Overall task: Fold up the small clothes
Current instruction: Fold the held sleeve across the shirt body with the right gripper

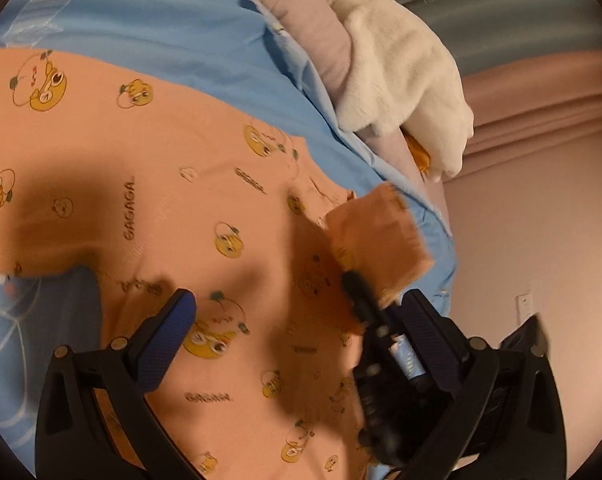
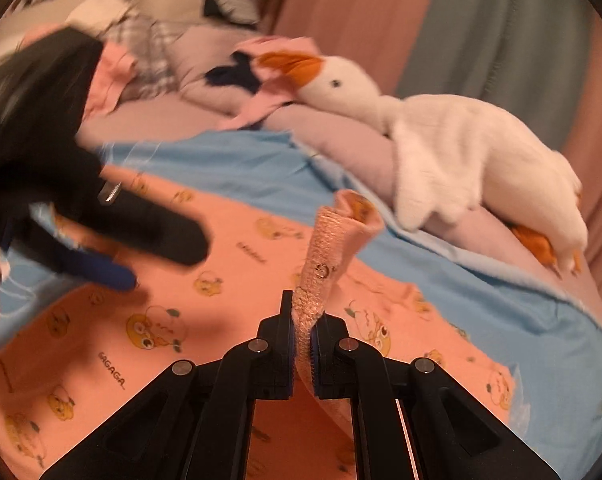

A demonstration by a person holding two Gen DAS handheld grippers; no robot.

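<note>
Right gripper (image 2: pixel 302 344): jaws pinched tight on a bunched cuff of the peach garment (image 2: pixel 333 240), lifting it upright off the rest of the cloth.
Left gripper (image 1: pixel 297 312): jaws stood wide, nothing between the blue pads, hovering just above the peach fabric.
Peach garment (image 1: pixel 173 184): printed with yellow cartoon faces and "GAGAGA", spread flat over a blue sheet (image 1: pixel 161 12).
Plush goose (image 2: pixel 461 152): white, orange beak and feet, lay on a lilac blanket (image 2: pixel 341 136) beside the sheet.
</note>
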